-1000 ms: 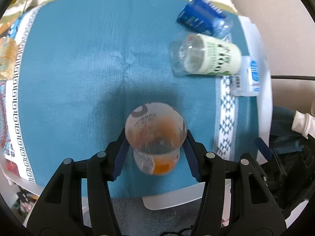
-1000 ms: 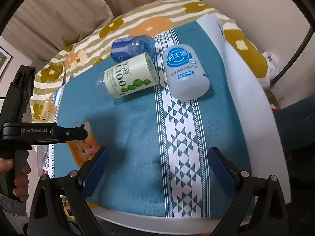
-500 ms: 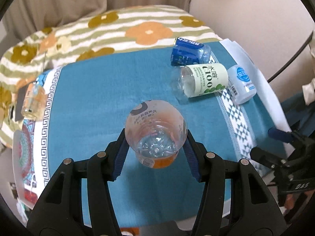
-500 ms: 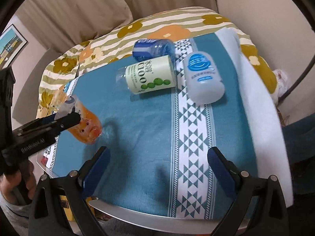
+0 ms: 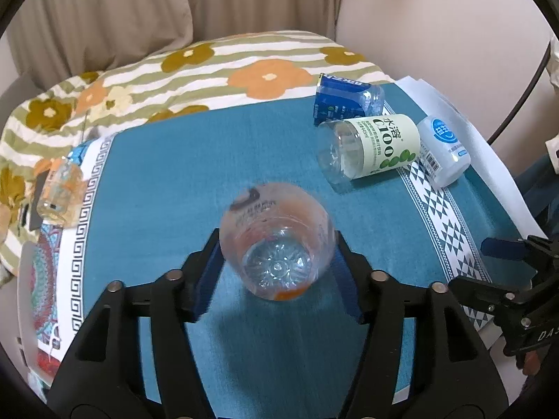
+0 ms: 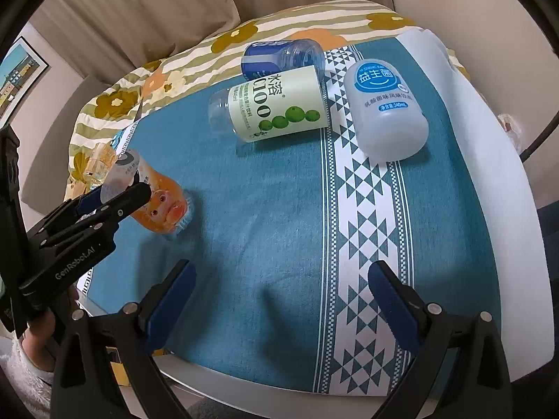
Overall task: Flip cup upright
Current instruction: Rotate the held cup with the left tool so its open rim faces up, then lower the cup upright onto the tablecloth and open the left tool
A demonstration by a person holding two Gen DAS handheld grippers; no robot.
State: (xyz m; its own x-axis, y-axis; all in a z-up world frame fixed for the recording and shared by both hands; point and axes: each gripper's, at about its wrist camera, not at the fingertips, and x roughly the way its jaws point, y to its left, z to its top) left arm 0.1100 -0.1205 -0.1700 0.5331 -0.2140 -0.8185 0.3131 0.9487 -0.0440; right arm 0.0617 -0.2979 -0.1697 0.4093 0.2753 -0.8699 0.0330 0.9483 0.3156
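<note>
My left gripper (image 5: 277, 258) is shut on a clear plastic cup with an orange cartoon label (image 5: 276, 241). The cup is tilted, its open mouth toward my camera and its base low over the blue cloth (image 5: 174, 174). In the right wrist view the same cup (image 6: 157, 206) leans, base down and to the right, between the left gripper's fingers (image 6: 136, 192). My right gripper (image 6: 279, 289) is open and empty, above the cloth near the table's front edge.
A green-labelled C100 cup (image 6: 272, 104), a blue cup (image 6: 279, 57) and a white bottle (image 6: 387, 104) lie on their sides at the back right. A small clear orange cup (image 5: 59, 188) lies at the cloth's left edge. A flowered blanket (image 5: 209, 70) lies behind.
The left gripper has tipped the orange cup from mouth-down toward upright and pulled back, its camera view rising from the cloth to the room. The right gripper has drifted slightly, still open.
</note>
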